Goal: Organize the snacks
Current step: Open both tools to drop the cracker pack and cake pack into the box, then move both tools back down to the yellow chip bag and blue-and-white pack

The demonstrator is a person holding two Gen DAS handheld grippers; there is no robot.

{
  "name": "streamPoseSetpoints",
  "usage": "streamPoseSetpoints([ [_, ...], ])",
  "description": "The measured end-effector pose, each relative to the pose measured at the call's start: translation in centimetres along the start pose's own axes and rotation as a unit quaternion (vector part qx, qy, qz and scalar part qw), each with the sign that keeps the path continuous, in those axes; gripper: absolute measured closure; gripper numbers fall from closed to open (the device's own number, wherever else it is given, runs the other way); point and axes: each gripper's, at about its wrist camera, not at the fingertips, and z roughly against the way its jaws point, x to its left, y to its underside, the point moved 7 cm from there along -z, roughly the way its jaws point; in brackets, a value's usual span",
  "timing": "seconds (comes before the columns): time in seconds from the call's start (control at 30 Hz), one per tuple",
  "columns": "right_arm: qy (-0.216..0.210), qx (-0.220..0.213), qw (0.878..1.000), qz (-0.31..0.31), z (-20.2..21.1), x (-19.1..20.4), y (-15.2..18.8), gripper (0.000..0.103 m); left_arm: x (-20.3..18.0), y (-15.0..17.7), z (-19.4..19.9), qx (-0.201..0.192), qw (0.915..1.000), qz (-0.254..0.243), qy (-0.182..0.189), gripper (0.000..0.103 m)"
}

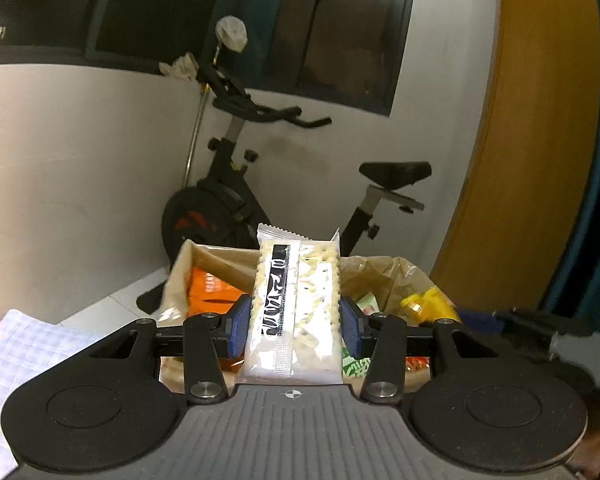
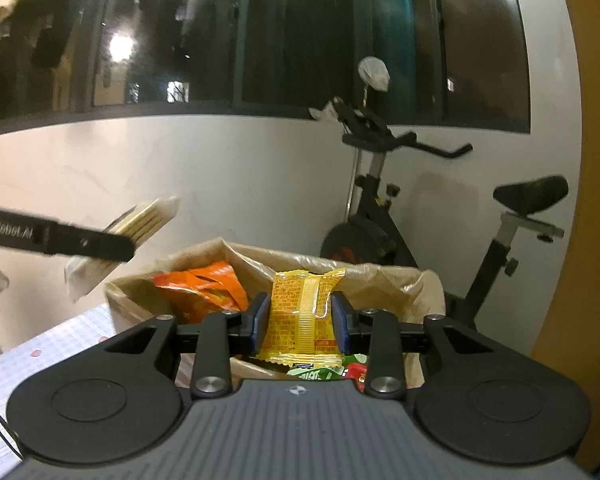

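Currently we pinch a cracker pack (image 1: 296,312) in the left hand-held gripper (image 1: 296,326) and a yellow packet (image 2: 302,316) in the right hand-held gripper (image 2: 300,326), both above the lined box (image 2: 400,284). Risk: slick wrappers slipping free, dropping back among snacks.

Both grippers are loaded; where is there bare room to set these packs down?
The checked tablecloth left of the lined box is bare. The box is crowded: orange packet, green packs, yellow item. Only its back shows free liner.

cracker pack (image 1: 296,312): clear wrapper, lengthwise, above bag (image 1: 180,276) | yellow packet (image 2: 300,314): upright, above bag opening
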Motion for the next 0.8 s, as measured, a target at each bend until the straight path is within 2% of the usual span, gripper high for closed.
streamPoseSetpoints([
  [0.13, 0.013, 0.02, 1.0, 0.005, -2.0, 0.0, 1.0, 0.068, -0.9, -0.3, -2.7, 0.018, 0.9997, -0.013, 0.001, 0.054],
  [0.3, 0.022, 0.022, 0.999, -0.014, -2.9, -0.3, 1.5, 0.068, -0.5, 0.4, -4.2, 0.032, 0.9995, 0.0, 0.009, 0.054],
  [0.4, 0.021, 0.027, 0.999, -0.008, -3.3, 0.0, 1.9, 0.068, -1.3, 1.0, -5.2, 0.043, 0.9987, -0.025, 0.008, 0.053],
  [0.5, 0.024, 0.033, 0.999, -0.009, -3.5, 0.2, 2.3, 0.066, -0.9, 1.5, -6.1, 0.058, 0.9976, -0.037, -0.001, 0.044],
  [0.57, 0.025, 0.03, 0.999, -0.017, -3.2, 0.3, 2.4, 0.064, -0.4, 1.5, -6.3, 0.053, 0.998, -0.034, -0.003, 0.036],
  [0.63, 0.025, 0.03, 0.999, -0.02, -2.9, 0.2, 2.7, 0.059, 0.0, 1.5, -6.1, 0.052, 0.9982, -0.029, 0.006, 0.036],
  [0.8, 0.026, 0.02, 0.999, -0.038, -1.6, 0.0, 2.7, 0.057, 0.9, 1.5, -4.4, 0.041, 0.9988, -0.026, 0.007, 0.036],
])
